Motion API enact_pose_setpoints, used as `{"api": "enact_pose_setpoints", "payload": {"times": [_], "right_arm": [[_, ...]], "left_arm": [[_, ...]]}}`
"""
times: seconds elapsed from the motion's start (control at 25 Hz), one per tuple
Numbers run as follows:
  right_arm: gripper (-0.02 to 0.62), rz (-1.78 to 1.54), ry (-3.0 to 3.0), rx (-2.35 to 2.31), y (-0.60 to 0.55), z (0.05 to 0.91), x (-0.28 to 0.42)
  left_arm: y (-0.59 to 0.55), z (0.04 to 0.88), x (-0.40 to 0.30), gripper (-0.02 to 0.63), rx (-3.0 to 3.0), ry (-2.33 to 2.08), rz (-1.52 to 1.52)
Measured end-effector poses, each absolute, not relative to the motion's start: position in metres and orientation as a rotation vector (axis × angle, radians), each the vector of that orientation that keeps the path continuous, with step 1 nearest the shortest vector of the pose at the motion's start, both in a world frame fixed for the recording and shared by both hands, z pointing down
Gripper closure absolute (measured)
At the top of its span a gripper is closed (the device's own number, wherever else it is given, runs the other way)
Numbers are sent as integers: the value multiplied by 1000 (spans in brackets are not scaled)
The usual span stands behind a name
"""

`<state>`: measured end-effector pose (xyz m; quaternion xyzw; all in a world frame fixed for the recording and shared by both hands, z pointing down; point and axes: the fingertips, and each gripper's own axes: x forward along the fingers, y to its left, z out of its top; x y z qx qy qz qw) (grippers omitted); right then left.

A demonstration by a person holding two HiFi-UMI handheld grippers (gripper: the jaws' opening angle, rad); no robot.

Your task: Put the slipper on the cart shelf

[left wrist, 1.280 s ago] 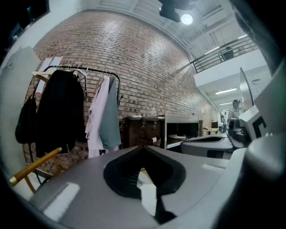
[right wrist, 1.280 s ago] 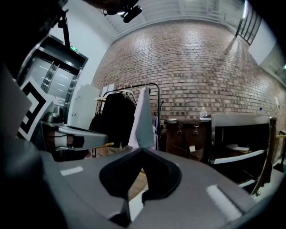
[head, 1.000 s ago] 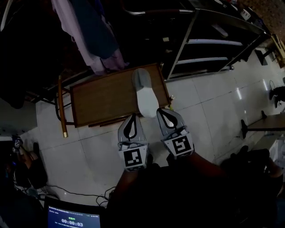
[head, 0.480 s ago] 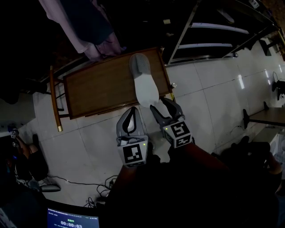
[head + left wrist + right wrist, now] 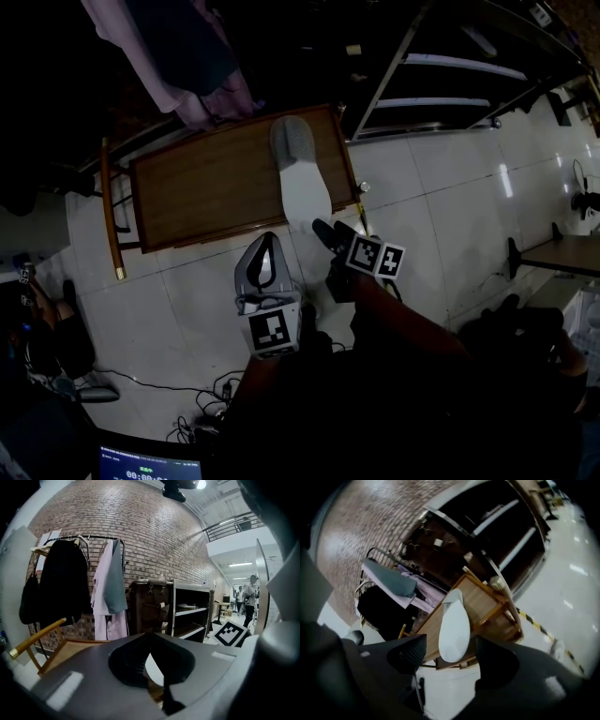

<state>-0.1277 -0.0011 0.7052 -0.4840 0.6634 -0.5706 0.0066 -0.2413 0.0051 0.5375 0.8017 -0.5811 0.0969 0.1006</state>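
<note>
**Item: slipper (image 5: 305, 183).** Pale, single. It lies flat on the top of the cart shelf (image 5: 206, 192), toward that board's 3 o'clock end. The toe points to 12 o'clock and the heel to 6 o'clock. The heel end appears to project a little past the near edge. Nothing grips it.

**Task status.** Judged all but complete: the slipper rests on the shelf and is let go. What may remain is nudging the overhanging heel fully onto the board and drawing the tools away.

**Right gripper (image 5: 333, 234).** At 6 o'clock of the slipper, just beside its heel. Its jaws are released and opening. In the right gripper view (image 5: 450, 656) the slipper (image 5: 454, 625) shows beyond the gap, and neither pad touches it.

**Left gripper (image 5: 267, 242).** At 7 o'clock of the slipper, over the floor tiles and apart from the cart. The left gripper view (image 5: 150, 639) shows its jaws clenched tip to tip, with nothing between them.

**Holders and contents.**
- Cart shelf: wooden top board, holding the slipper only. A lower tier shows in the right gripper view; its contents cannot be told.
- Metal shelving (image 5: 450, 84): at 1 o'clock of the cart. Its tiers look mostly bare, and the small items on one tier are too small to name.
- Clothes rail (image 5: 84, 538): at 11 o'clock. It carries dark, pink and grey hanging garments (image 5: 187, 56).
</note>
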Motion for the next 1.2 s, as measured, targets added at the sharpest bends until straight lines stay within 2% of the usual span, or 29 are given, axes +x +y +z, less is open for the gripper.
{"api": "enact_pose_setpoints", "payload": {"times": [0.16, 0.44, 0.76, 0.92, 1.2], "right_arm": [[281, -1976, 1808, -1407, -1, 729, -131], [289, -2079, 1607, -1392, -6, 756, -136], [395, -2080, 1590, -1416, -11, 761, -137], [473, -2060, 1596, -1406, -15, 761, -138], [537, -1988, 1680, -1389, -21, 746, -142]], "left_arm": [[7, 537, -235, 591, 2379, -1702, 284], [11, 545, -246, 591, 2330, -1722, 298], [12, 551, -261, 591, 2309, -1763, 314], [16, 559, -264, 591, 2301, -1767, 329], [16, 559, -266, 591, 2295, -1765, 336]]}}
